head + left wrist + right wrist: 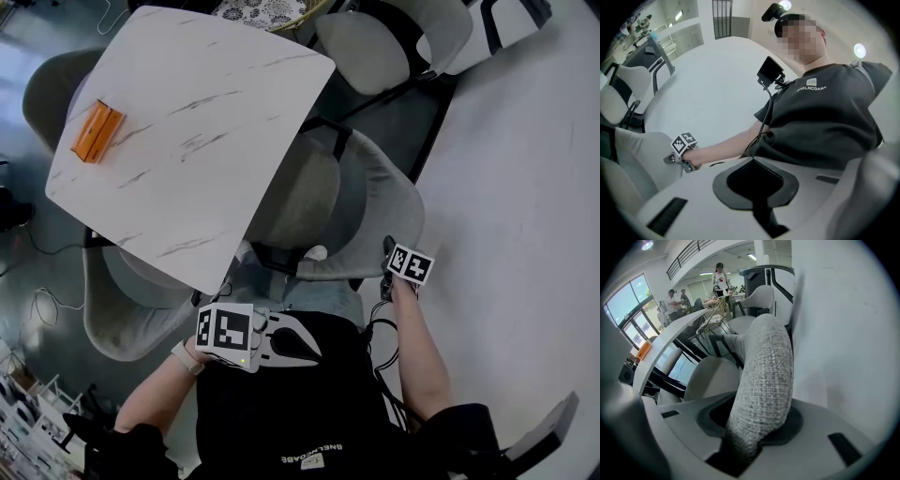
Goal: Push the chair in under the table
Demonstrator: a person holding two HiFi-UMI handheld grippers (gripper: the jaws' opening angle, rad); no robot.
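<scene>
Right gripper view: the right gripper (754,427) pinches the woven grey back rim of the chair (766,362), and the fabric rises out of the jaw gap.
Head view: of that grip it shows only the marker cube (410,263) at the rim.
Left gripper: the left gripper (757,185) is pressed together on nothing and held at the person's chest.
Left gripper view: only here the right forearm (726,147) is seen from the side, reaching to the chair back in front of a dark shirt (825,117).
Chair place: just beside the table (187,122), with the seat front under its near edge.
Chair heading: the seat faces the table and the back faces the person; the front-to-back line runs diagonally, lower right to upper left, in the head view.
Table top: an orange box (97,132) lies near its left edge.
</scene>
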